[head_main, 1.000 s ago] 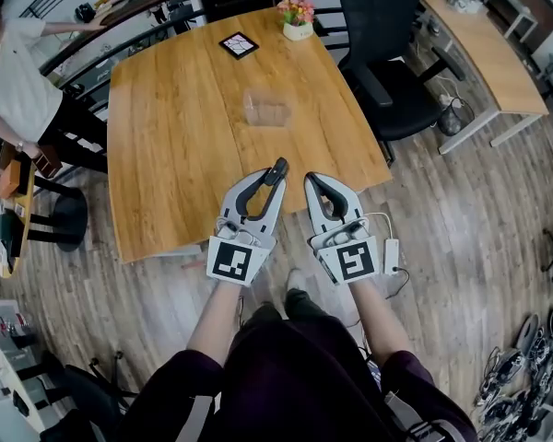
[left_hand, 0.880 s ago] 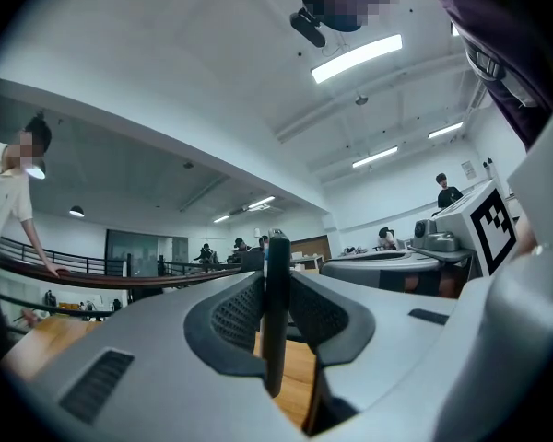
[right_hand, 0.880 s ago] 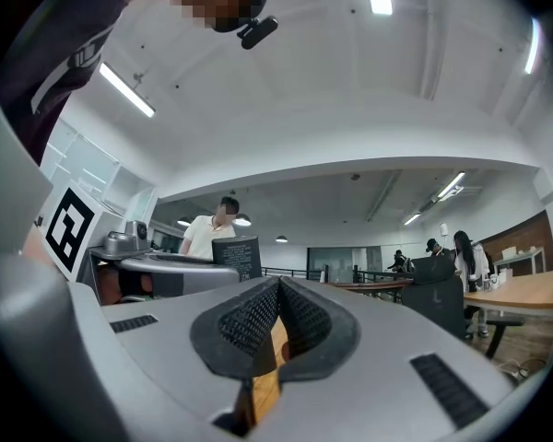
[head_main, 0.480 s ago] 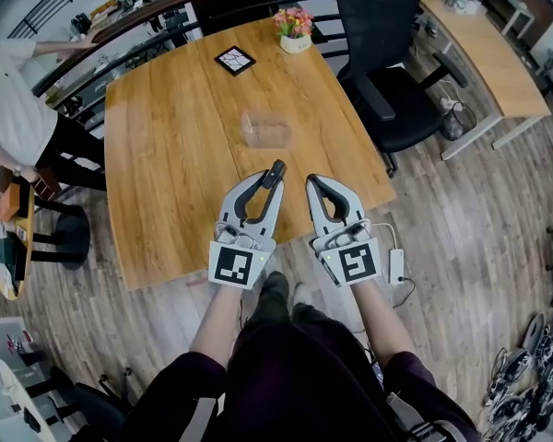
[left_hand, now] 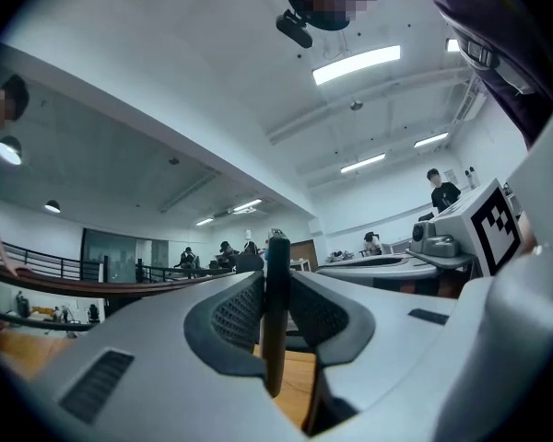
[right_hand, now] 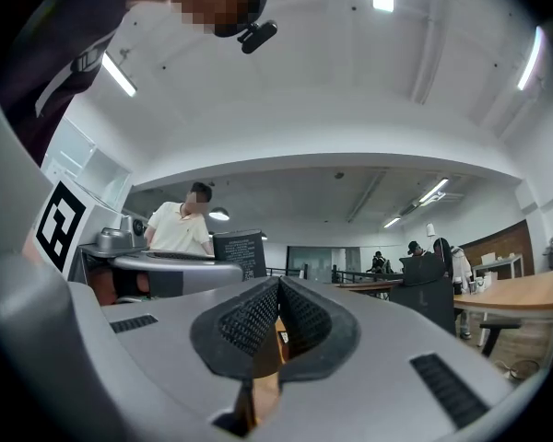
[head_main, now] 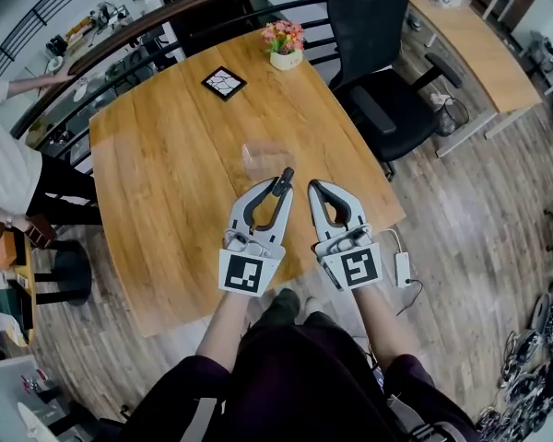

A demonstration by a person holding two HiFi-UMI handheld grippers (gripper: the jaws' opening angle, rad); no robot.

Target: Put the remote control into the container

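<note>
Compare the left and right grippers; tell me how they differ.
The left gripper is shut on the black remote control; the right gripper is shut on nothing. The left gripper's tip sits nearer the clear container than the right gripper's. Both hang above the wooden table's near edge.

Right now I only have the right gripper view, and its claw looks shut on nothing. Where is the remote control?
Observer: The left claw is shut on the remote control, gripping it edge-on.
Operator: And where is the container?
Observer: The clear container sits on the wooden table. In the head view it is just beyond the remote control's tip.
Operator: Is anything in it already?
Observer: From the head view it looks empty, though the clear walls make that hard to confirm.
</note>
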